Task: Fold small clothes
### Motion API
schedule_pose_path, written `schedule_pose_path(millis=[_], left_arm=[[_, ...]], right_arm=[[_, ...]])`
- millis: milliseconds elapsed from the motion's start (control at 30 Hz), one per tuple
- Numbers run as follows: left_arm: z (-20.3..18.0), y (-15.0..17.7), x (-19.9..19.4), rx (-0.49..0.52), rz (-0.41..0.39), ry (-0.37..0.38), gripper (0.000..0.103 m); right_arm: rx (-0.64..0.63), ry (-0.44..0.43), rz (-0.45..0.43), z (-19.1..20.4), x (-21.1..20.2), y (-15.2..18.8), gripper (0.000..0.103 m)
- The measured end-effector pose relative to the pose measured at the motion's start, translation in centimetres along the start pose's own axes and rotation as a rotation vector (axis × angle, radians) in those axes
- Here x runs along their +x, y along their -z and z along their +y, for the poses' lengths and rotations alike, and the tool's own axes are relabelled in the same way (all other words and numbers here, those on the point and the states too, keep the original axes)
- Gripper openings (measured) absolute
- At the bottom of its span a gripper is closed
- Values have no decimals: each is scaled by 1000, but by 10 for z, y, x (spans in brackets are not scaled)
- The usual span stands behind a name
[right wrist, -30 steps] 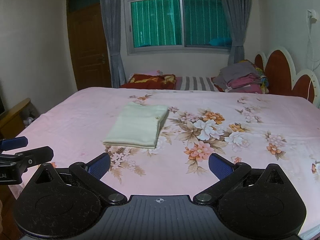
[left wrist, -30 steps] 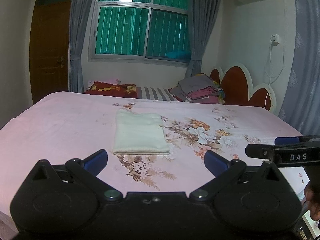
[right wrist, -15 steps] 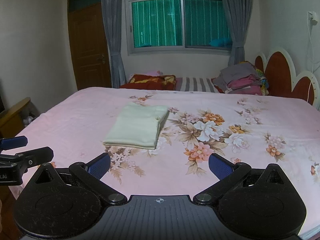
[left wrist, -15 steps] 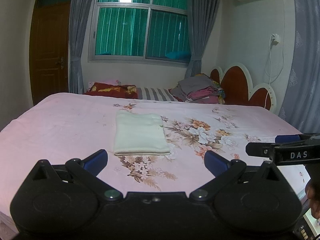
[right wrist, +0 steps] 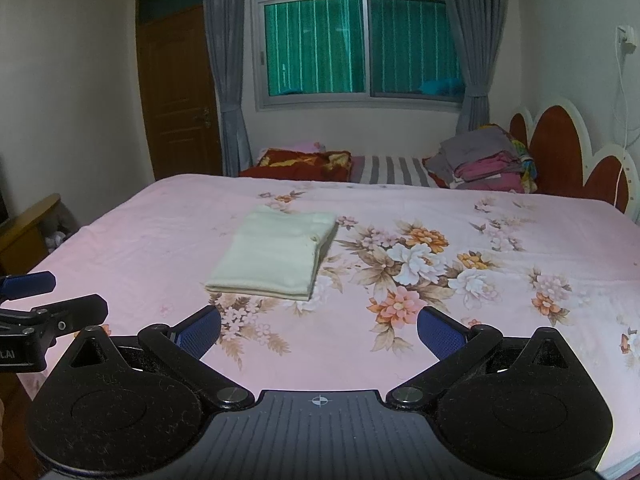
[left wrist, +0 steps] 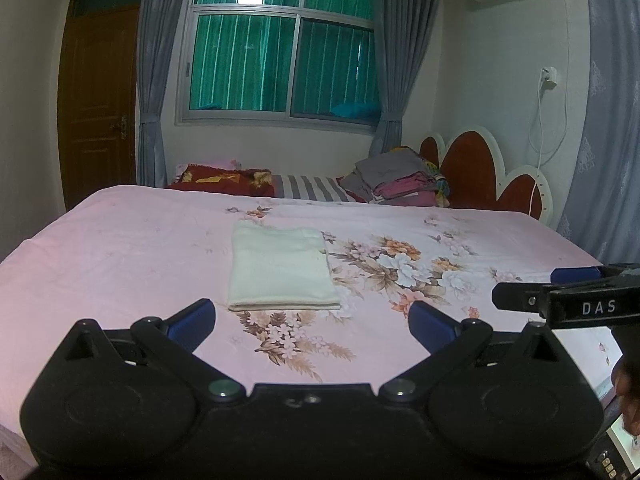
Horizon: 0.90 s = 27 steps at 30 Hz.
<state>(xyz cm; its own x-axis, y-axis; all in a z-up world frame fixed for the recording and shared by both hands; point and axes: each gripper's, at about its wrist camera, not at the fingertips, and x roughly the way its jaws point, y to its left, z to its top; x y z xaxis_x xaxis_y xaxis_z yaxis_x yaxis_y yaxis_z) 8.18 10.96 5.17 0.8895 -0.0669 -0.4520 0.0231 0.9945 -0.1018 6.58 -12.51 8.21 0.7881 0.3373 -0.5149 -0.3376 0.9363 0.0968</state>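
Note:
A pale cream garment [left wrist: 280, 266] lies folded into a neat rectangle on the pink floral bedsheet [left wrist: 120, 248]. It also shows in the right wrist view [right wrist: 276, 254]. My left gripper [left wrist: 312, 322] is open and empty, held above the near edge of the bed, short of the garment. My right gripper [right wrist: 320, 330] is open and empty, also short of the garment. The right gripper shows from the side at the right of the left wrist view [left wrist: 560, 296]. The left gripper shows at the left of the right wrist view [right wrist: 44, 304].
A stack of folded clothes [left wrist: 400, 180] sits at the far right by the red headboard [left wrist: 480, 176]. A red pillow [left wrist: 228, 180] and striped bedding [left wrist: 312, 188] lie along the far side. A wooden piece of furniture [right wrist: 28, 232] stands left of the bed.

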Motion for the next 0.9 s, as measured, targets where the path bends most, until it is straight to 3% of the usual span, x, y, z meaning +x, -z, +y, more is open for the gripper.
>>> schedule_pose_path(millis=[900], left_arm=[[4,1,6,12,-16,-16,102]], right_arm=[[7,-7,9,-3,4,4,103]])
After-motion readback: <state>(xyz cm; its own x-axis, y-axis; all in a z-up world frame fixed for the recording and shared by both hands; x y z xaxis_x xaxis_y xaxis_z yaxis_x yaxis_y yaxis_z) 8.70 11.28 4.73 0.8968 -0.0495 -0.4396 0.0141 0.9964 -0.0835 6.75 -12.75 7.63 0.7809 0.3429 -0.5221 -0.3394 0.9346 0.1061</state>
